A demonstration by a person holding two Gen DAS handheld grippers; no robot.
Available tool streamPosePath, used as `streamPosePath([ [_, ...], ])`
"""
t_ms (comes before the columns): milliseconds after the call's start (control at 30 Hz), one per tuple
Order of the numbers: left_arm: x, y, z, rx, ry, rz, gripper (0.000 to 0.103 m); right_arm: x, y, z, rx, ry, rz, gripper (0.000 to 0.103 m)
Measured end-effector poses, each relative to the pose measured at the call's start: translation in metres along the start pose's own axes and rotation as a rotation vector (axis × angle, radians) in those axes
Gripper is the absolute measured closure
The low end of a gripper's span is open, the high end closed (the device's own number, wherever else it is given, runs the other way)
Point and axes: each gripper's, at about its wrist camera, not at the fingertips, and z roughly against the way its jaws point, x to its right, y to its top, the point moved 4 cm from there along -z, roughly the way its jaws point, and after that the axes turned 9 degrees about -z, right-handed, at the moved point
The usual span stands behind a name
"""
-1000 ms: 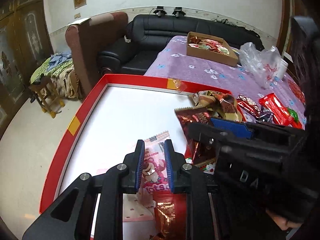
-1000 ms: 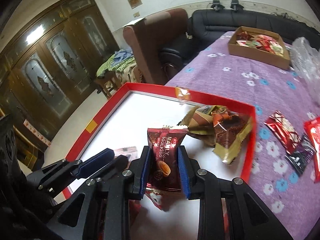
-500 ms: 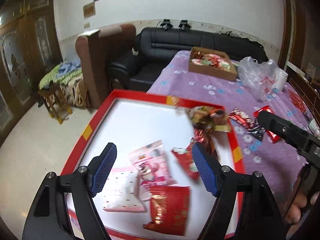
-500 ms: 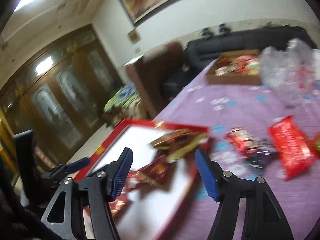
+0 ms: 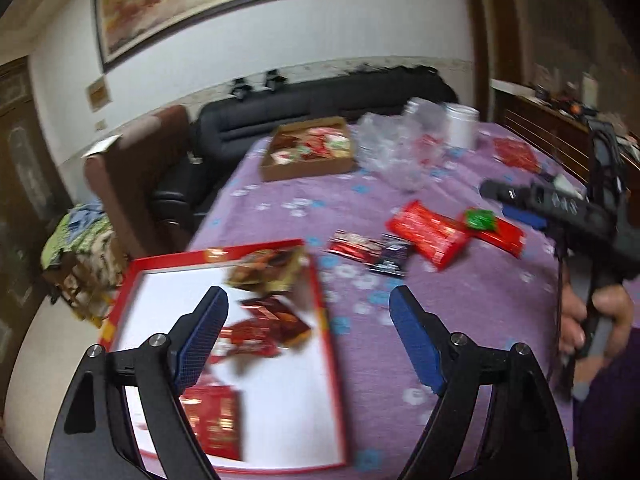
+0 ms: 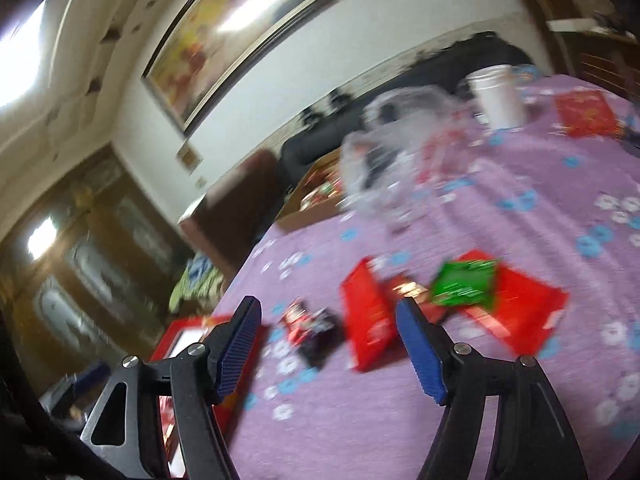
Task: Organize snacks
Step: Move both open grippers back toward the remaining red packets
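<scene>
Left gripper (image 5: 308, 336) and right gripper (image 6: 328, 348) fingers stand wide apart, still opening, empty, nothing touching the blue pads (image 5: 204, 336).

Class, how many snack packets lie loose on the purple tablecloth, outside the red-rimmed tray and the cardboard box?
6: maroon packet, dark packet, long red packet, green packet, red packet beneath it, far red packet; bag may hide more.

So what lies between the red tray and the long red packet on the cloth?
In the left wrist view, two small packets, a red one and a dark one, lie between the red tray and the long red packet.
</scene>
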Motion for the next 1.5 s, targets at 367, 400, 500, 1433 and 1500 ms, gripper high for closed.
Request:
streamPosePath([
  [367,0.071,0.001,-0.019,-0.07,-0.092,-0.111,0.02,0.042,0.014,0.003,0.031,-0.1,-0.134,0.029],
  [400,0.076,0.0,-0.022,-0.077,-0.097,-0.118,0.02,0.044,0.014,0.002,0.026,-0.1,-0.143,0.029],
  [500,0.084,-0.003,-0.026,-0.093,-0.113,-0.129,0.02,0.047,0.012,0.002,0.01,-0.105,-0.16,0.029],
  [1433,0.029,-0.037,-0.051,-0.138,-0.198,0.051,0.02,0.045,0.008,-0.018,-0.078,-0.093,-0.205,0.03],
  [1500,0.03,-0.041,-0.053,-0.143,-0.209,0.053,0.02,0.035,0.008,-0.033,-0.124,-0.102,-0.183,0.031],
])
